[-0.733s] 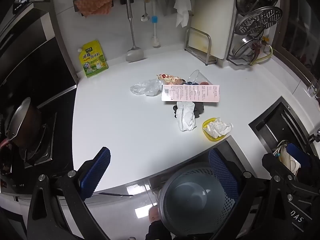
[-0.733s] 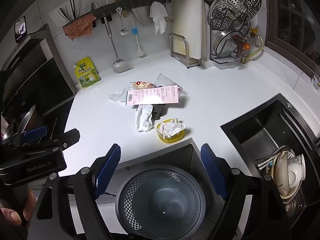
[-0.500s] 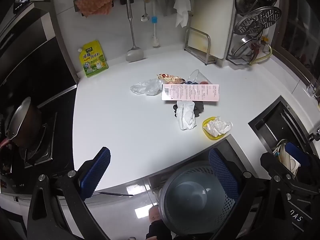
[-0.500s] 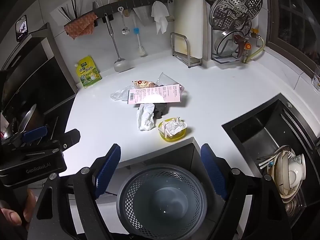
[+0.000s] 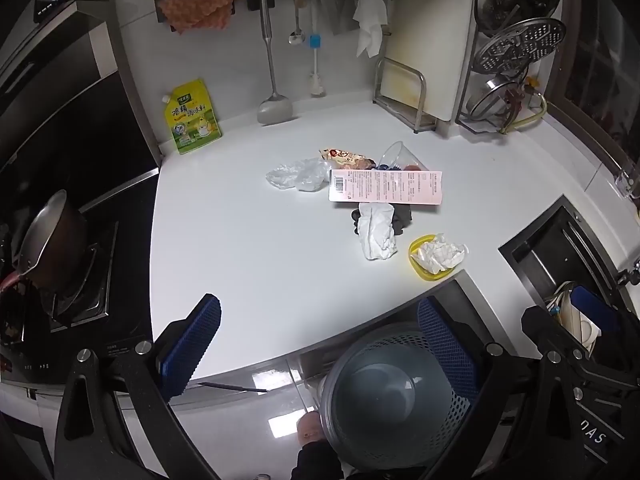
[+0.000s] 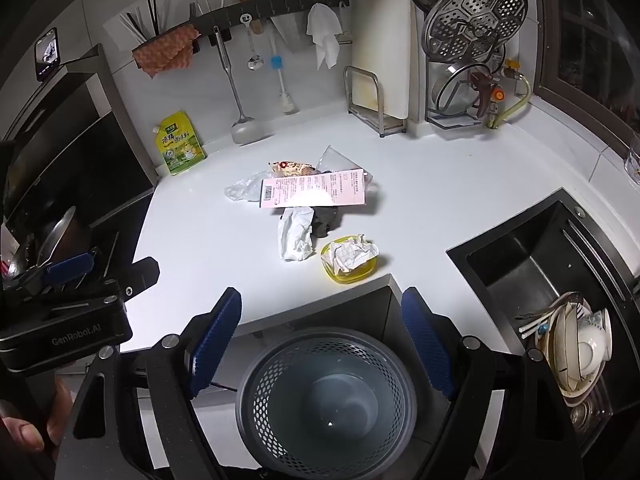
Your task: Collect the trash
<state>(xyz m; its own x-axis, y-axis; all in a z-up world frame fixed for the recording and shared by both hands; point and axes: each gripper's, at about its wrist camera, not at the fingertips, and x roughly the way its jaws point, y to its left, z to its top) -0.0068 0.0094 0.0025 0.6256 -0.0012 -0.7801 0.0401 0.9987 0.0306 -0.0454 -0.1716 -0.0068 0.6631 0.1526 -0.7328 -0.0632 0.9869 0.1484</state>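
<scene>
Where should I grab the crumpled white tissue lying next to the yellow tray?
Pinch the crumpled white tissue across its narrow middle, coming straight down from above. It lies long and flat on the counter, its far end reaching under the pink card.

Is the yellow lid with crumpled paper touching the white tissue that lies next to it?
Apart. In the right wrist view, a strip of bare white counter shows between the yellow lid and the white tissue; the left wrist view shows the same gap.
</scene>
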